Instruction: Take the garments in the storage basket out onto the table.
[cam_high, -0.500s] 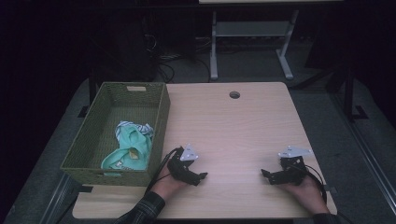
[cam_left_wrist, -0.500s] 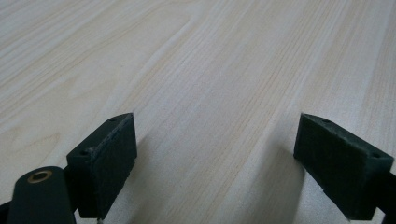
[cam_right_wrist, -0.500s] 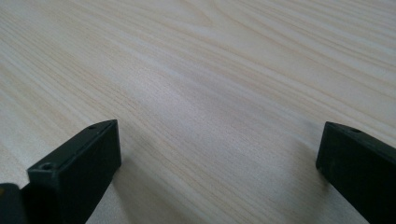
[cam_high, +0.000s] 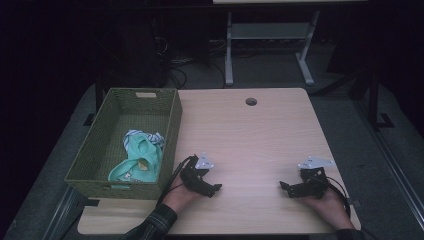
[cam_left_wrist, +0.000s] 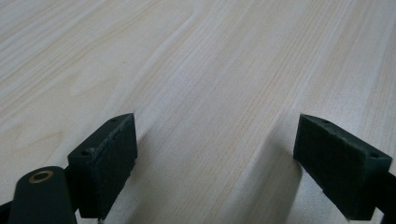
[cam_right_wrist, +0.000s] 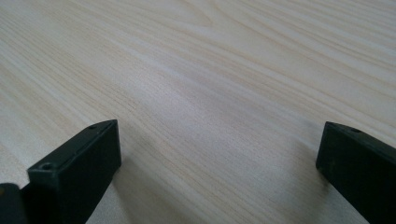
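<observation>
Both grippers rest low on the light wooden table (cam_high: 250, 135) near its front edge, each held by a hand. My left gripper (cam_high: 212, 189) lies just right of the basket and points toward the table's middle. Its jaws stand wide apart over bare wood (cam_left_wrist: 215, 154), nothing between them. My right gripper (cam_high: 285, 188) lies near the right front corner and points left, toward the other one. It is open too, with plain tabletop between its fingers (cam_right_wrist: 219, 172). A woven green basket (cam_high: 95, 150) on the left holds crumpled mint-green and white cloth (cam_high: 140, 157).
A round cable hole (cam_high: 251, 101) sits near the table's far edge. Beyond the table, a white metal stand (cam_high: 265, 45) and floor cables lie in the dark. The basket overhangs the table's left side.
</observation>
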